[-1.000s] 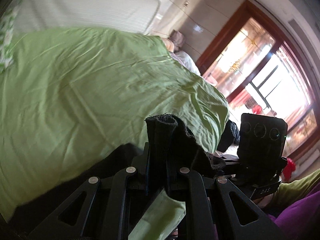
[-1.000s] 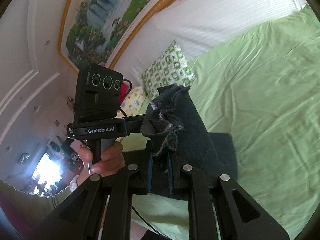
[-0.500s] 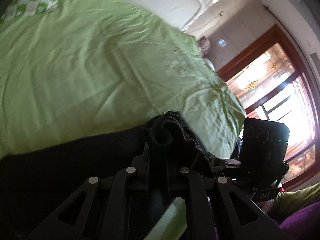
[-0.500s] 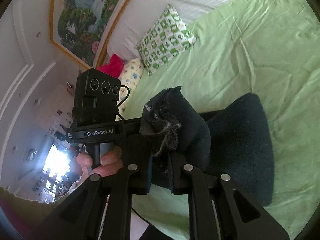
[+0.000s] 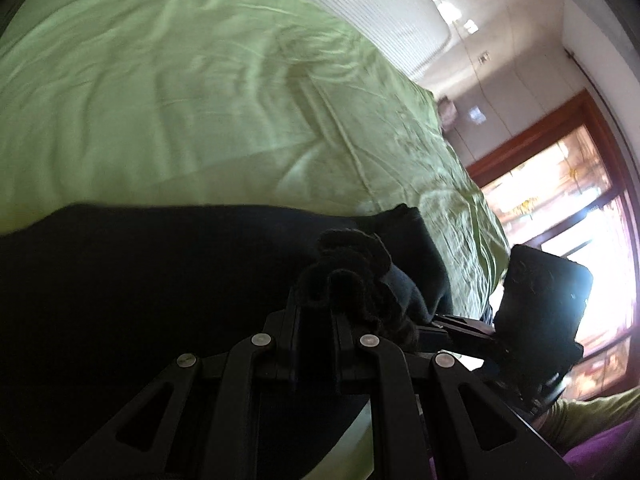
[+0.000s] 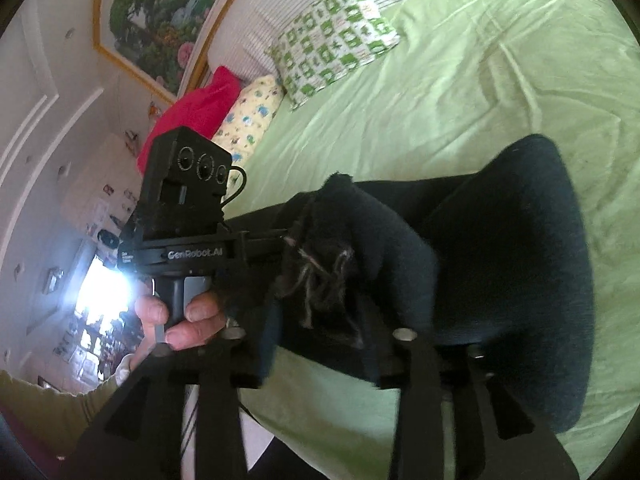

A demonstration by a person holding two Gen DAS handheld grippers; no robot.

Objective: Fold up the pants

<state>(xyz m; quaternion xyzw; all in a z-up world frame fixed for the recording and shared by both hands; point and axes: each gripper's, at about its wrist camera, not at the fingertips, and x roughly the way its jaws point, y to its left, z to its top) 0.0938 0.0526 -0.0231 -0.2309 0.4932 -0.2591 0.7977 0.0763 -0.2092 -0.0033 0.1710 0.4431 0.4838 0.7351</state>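
Left wrist view: the left gripper (image 5: 316, 312) has its fingers clenched on a bunched hem of the dark pants (image 5: 160, 280), the fabric rucked up in a lump between the tips. The rest of the garment spreads as a broad dark sheet across the near edge of the bed (image 5: 200, 100), over its green cover. Off to the right, past the bed's near corner, the right gripper (image 5: 544, 312) shows as a dark block against the bright window (image 5: 580, 200). The two tools sit close together, probably so that both corners of one end travel as a pair and the fold comes out square.

Right wrist view: the right gripper (image 6: 320, 320) is likewise clamped on a frayed wad of the pants (image 6: 520, 260), pale loose threads showing at the pinch. From there the cloth rises in a rounded hump and drops onto the bed (image 6: 480, 80), so the held end seems to be carried over the lower layer, a fold in progress rather than done. The left gripper (image 6: 188, 200) is just beside it on the left, with the person's hand (image 6: 180, 316) round its handle. A green-patterned pillow (image 6: 332, 48), a yellow pillow (image 6: 252, 112) and something red (image 6: 200, 108) lie at the far edge near the headboard, well apart from the work.
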